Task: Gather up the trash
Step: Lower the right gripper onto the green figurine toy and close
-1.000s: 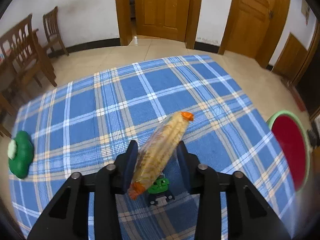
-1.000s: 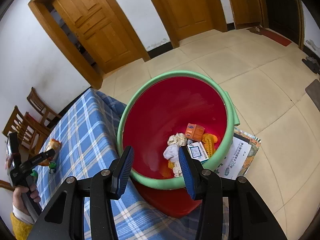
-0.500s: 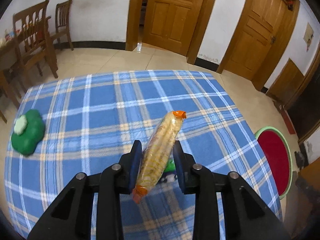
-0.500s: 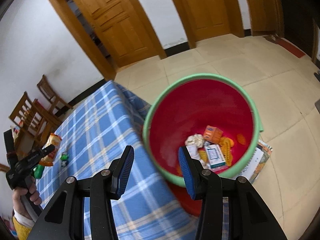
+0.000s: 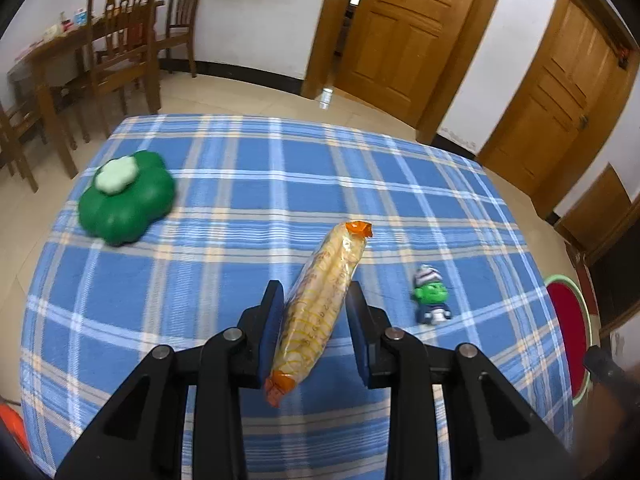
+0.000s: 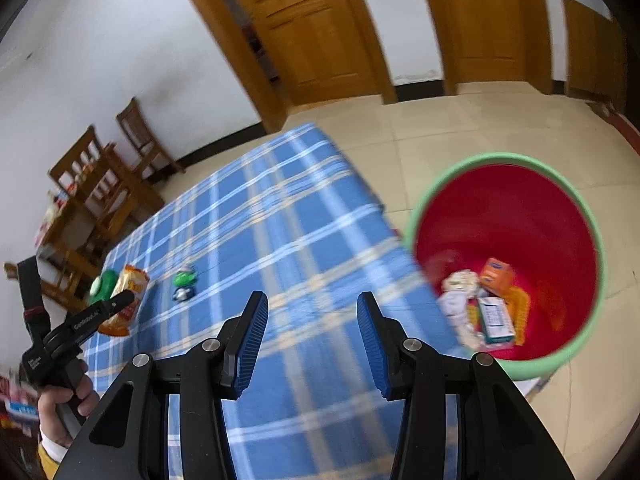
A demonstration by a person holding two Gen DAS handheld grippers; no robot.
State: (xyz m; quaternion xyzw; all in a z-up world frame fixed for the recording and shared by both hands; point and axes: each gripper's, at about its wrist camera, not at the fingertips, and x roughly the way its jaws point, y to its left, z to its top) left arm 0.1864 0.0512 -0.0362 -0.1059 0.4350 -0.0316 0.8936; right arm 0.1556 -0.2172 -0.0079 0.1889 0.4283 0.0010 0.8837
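Plainly the main risk lies in the grip: the left gripper point(image 5: 314, 320) is clamped on a long clear snack packet with orange ends point(image 5: 320, 308), held clear above the blue checked tablecloth point(image 5: 224, 184), its jaws having just been closing on it. The packet is pinched near its lower part, so most of its length juts forward; I judge the slick film could slide or swing out before it reaches the red bin with the green rim point(image 6: 508, 256), which stands on the floor just beside the table. The right gripper point(image 6: 312, 336) hangs released, nothing between its pads. Only the right wrist view shows the bin's contents, a small orange box among them, and the hand point(image 6: 66, 404) on the left tool; the left view alone shows the green figurine point(image 5: 430, 298) and green flower-shaped object point(image 5: 126, 198) clearly.
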